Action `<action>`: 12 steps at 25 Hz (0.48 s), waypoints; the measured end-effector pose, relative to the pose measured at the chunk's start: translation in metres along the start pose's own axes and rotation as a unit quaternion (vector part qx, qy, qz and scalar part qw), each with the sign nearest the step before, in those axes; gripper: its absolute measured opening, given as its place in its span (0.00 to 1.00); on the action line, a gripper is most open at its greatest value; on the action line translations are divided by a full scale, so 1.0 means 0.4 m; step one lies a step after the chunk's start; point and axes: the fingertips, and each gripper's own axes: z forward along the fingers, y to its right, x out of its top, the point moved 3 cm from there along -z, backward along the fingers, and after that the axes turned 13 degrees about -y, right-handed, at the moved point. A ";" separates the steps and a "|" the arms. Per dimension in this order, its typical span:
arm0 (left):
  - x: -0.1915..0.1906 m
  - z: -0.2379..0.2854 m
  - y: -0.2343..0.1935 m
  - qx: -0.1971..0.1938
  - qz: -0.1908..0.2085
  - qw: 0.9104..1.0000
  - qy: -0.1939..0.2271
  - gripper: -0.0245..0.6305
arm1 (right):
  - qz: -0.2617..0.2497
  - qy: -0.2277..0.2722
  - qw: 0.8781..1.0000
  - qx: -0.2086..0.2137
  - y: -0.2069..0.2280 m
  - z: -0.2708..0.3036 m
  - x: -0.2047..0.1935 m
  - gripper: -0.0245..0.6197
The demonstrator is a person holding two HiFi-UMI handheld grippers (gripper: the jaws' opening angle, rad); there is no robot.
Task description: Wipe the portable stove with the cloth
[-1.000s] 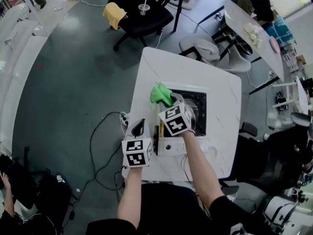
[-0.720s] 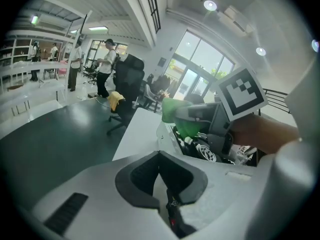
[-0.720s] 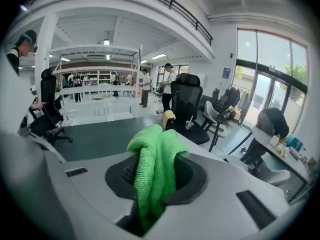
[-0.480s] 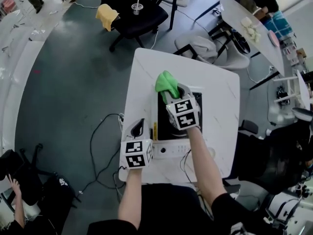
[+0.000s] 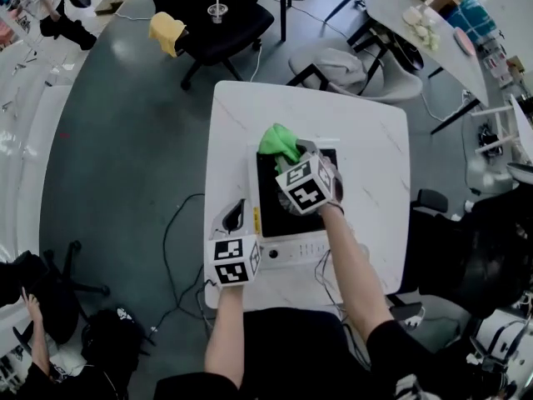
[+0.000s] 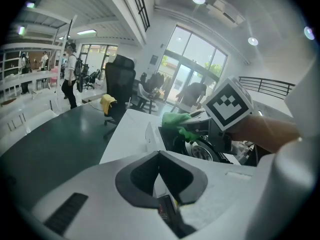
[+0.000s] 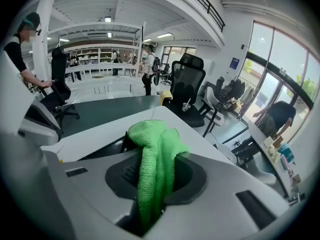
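The portable stove [image 5: 271, 209], black on top with a white front panel, sits on the white table [image 5: 375, 165]. My right gripper [image 5: 291, 155] is shut on the green cloth [image 5: 278, 142] and holds it over the stove's far left corner. In the right gripper view the cloth [image 7: 152, 149] hangs bunched between the jaws of that gripper [image 7: 155, 184]. My left gripper [image 5: 236, 212] rests at the stove's near left side, shut and empty. The left gripper view shows the left gripper [image 6: 160, 179], the cloth [image 6: 176, 119], the stove's burner [image 6: 200, 151] and the right gripper's marker cube [image 6: 227, 104].
A black office chair [image 5: 218, 25] carrying a yellow cloth and a cup stands beyond the table. A grey chair [image 5: 333, 61] stands at the far side, and another table [image 5: 416, 23] lies at the upper right. Cables [image 5: 179, 248] trail on the floor to the left.
My right gripper has carried the green cloth farther along the stove's left side, toward the far corner. The left gripper has stayed by the stove's near left side.
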 end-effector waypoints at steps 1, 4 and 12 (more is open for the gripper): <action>0.001 0.000 0.003 0.000 0.002 1.000 0.000 0.03 | -0.003 -0.002 1.000 -0.005 0.008 -0.001 -0.007 0.14; -0.001 0.002 0.009 0.004 0.009 1.000 -0.004 0.03 | -0.005 -0.013 1.000 -0.017 0.034 -0.002 -0.029 0.14; 0.006 0.001 0.040 0.002 0.025 1.000 -0.003 0.03 | 0.024 -0.050 0.997 -0.052 0.135 -0.015 -0.104 0.14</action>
